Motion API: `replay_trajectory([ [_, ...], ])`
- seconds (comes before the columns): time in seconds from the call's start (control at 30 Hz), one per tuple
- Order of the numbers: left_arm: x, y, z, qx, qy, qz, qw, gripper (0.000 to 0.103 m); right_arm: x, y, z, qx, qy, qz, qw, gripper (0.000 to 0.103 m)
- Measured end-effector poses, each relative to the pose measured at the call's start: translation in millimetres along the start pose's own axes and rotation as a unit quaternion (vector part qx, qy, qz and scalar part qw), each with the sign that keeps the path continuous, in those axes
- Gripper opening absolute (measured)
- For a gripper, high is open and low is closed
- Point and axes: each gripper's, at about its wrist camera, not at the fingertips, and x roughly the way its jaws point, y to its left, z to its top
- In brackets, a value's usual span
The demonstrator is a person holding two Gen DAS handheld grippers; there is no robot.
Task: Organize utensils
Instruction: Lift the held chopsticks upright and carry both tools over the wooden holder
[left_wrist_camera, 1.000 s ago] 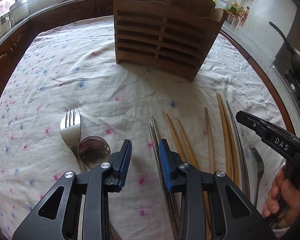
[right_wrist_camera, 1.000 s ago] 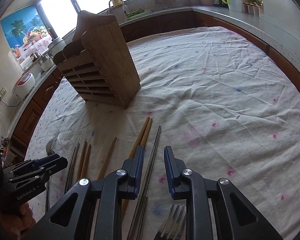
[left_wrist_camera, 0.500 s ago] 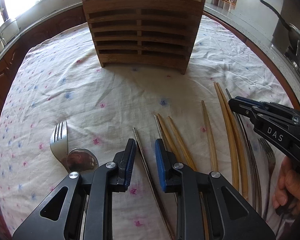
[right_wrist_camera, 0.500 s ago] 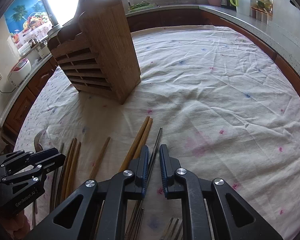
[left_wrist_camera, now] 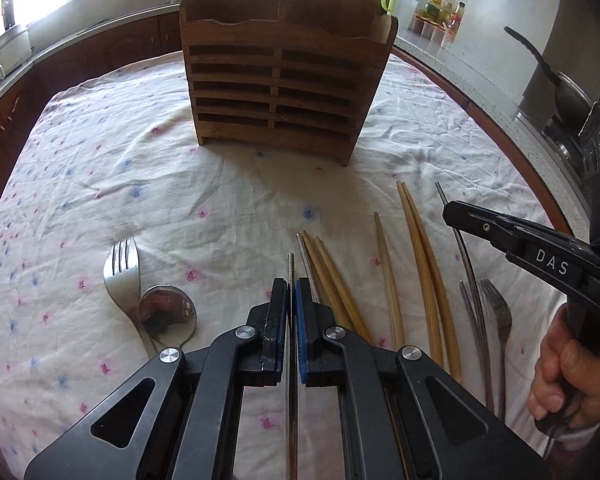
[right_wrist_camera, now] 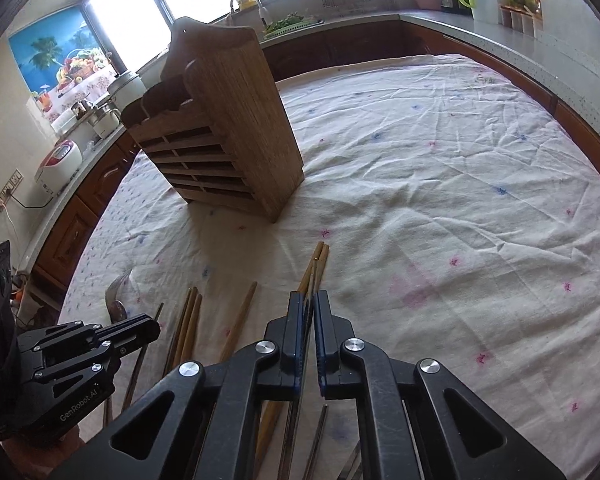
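The slatted brown wooden utensil rack (left_wrist_camera: 284, 80) stands upright on the white tablecloth with small pink and blue flowers (left_wrist_camera: 100, 184). Its top is split into pockets by scalloped front edges and a centre divider — from my angles I cannot see anything standing in them, and the pocket bottoms are hidden.

My left claw (left_wrist_camera: 291, 292) is pressed together on one thin grey metal chopstick (left_wrist_camera: 291, 268), whose tip pokes out past the blue pads. My right claw (right_wrist_camera: 310, 304) is likewise pinched on a second slim metal chopstick (right_wrist_camera: 310, 300), running between its pads. My right hand (left_wrist_camera: 568, 368) shows at the edge of the left view, wrapped round its handle.

Everything else lies loose on the cloth, in front of the rack and apart from it. Counting from the left view: one silver fork with a broad head (left_wrist_camera: 121, 272), its handle crossed by one round-bowled steel spoon (left_wrist_camera: 167, 314); two light bamboo chopsticks side by side (left_wrist_camera: 332, 276) with another metal stick against them; one single bamboo chopstick (left_wrist_camera: 388, 276); one long paired set of two bamboo chopsticks (left_wrist_camera: 424, 264); then a bundle of metal sticks (left_wrist_camera: 470, 292) — too overlapped to count — beside one smaller dark fork (left_wrist_camera: 498, 312).
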Motion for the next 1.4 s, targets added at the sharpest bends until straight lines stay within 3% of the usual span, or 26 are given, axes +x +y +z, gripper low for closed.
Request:
replay_trajectory([
  [0.27, -70, 6, 0, -0.02, -0.067, -0.034, 0.997, 0.004, -59, 25, 7, -0.018, -0.061, 0.029, 0.998, 0.005],
  [0.73, -159, 22, -2, -0.039, -0.168, -0.046, 0.984, 0.004, -140, 44, 21, -0.036, -0.157, 0.05, 0.986, 0.004],
  [1.4, -180, 43, 35, -0.064, -0.223, -0.05, 0.9715, 0.004, -143, 47, 52, -0.034, -0.197, 0.068, 0.977, 0.004],
])
